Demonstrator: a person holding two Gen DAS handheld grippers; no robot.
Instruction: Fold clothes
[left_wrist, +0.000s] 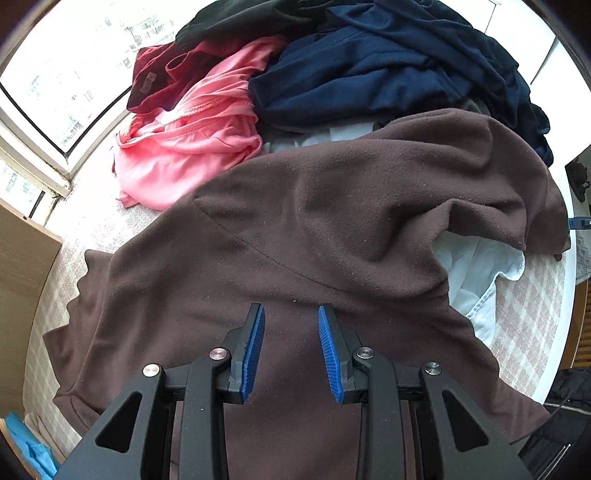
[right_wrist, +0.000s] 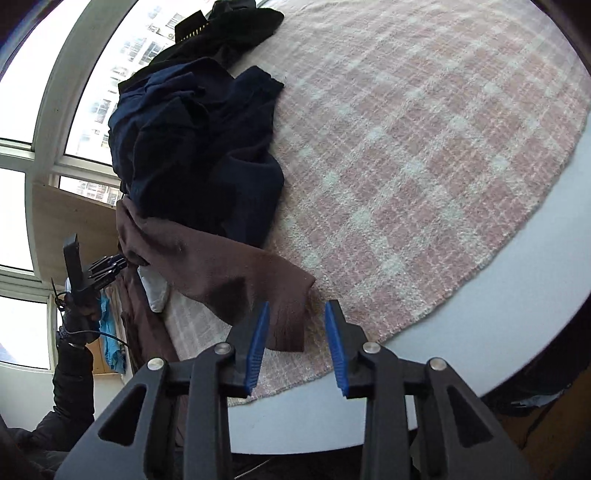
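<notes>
— Windows fill the upper left of both views, bright with daylight, and below them spreads a pink-and-white checked cover over a white-edged bed.

— What's the biggest thing lying on it?

— In the left wrist view, a brown fleece top spread across the middle and bottom of the frame, with one sleeve reaching to the lower left. In the right wrist view its other sleeve runs from centre left down to the bottom centre.

— And behind it?

— A heap of navy garments at upper right, a pink garment at upper left with a dark red one touching it, and a white piece poking out under the fleece at right.

— The grippers?

— The left gripper hovers over the fleece body, blue pads apart, nothing pinched. The right gripper also has its fingers apart; the sleeve cuff lies below the gap, and whether it touches a pad I can't tell.
</notes>
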